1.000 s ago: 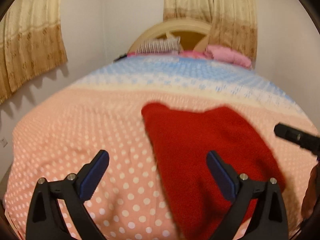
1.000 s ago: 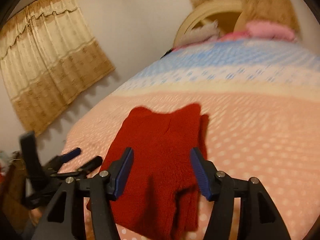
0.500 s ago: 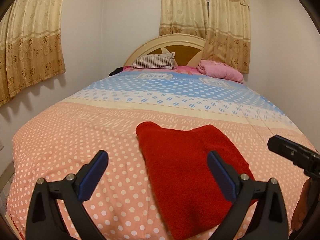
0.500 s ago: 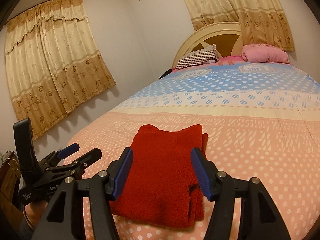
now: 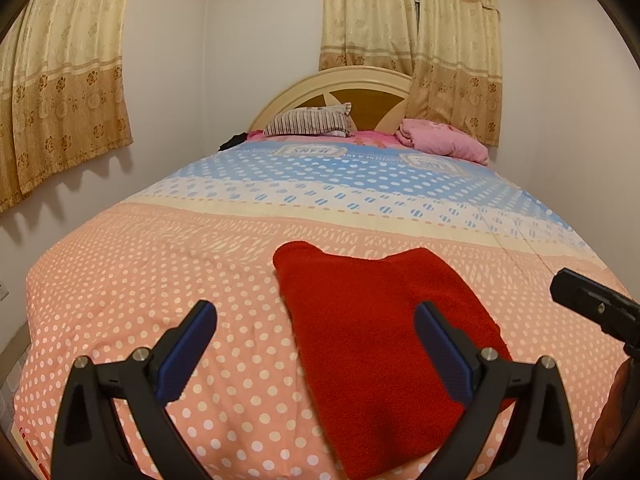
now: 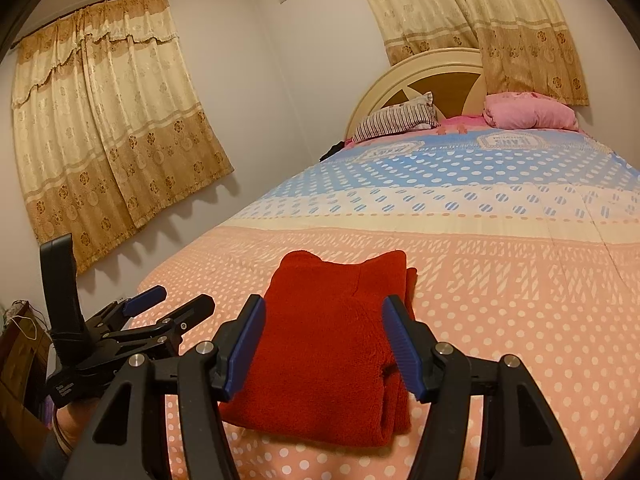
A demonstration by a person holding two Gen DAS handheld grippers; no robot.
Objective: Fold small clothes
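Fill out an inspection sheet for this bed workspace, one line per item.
Surface: polka-dot bedspread, peach near, blue toward the headboard.
Job's things: red garment lying folded, layered edges on its right.
Clutter: striped pillow, pink bundle, a dark item by the pillows.
Tools: left tool open, empty; right tool open, empty, above the garment.
Cables: nothing seen.
Surroundings: white walls, patterned curtains.

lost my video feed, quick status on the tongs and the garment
Left tongs open, empty. Right tongs open, empty, above the bed. Folded red fleece garment flat on the polka-dot peach bedspread. Nothing in the way.
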